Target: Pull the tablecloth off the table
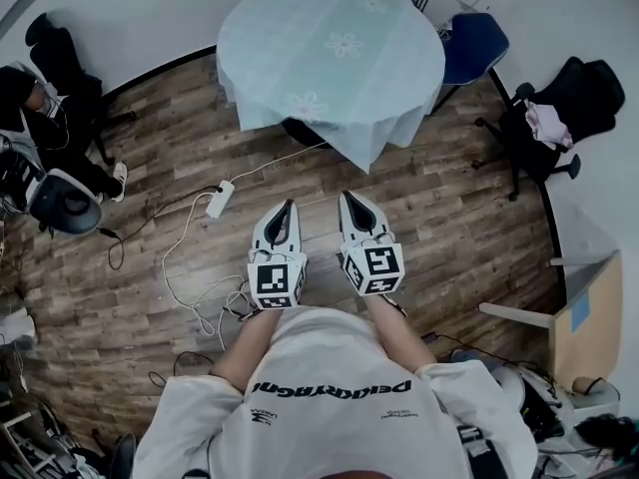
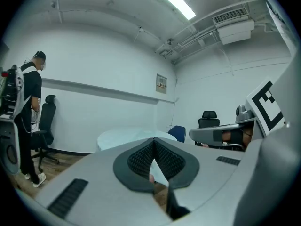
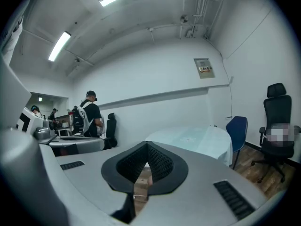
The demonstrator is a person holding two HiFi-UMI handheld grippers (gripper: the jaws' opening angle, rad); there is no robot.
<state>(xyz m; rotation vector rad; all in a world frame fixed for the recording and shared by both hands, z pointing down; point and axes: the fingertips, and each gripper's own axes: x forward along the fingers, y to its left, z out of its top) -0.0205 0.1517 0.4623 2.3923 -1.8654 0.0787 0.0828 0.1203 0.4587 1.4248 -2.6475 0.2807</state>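
Note:
A pale blue-green tablecloth (image 1: 329, 53) with faint flower prints covers a round table at the top of the head view, its corners hanging down. It shows ahead in the left gripper view as the tablecloth (image 2: 127, 136) and in the right gripper view as the tablecloth (image 3: 197, 139). My left gripper (image 1: 288, 208) and right gripper (image 1: 349, 200) hover side by side over the wood floor, short of the table, both pointing at it. Both are shut with nothing between the jaws.
A blue chair (image 1: 471, 46) stands right of the table, a black office chair (image 1: 559, 118) farther right. A white power strip (image 1: 219, 199) and cables lie on the floor at left. A person (image 2: 29, 112) stands by the left wall beside another chair.

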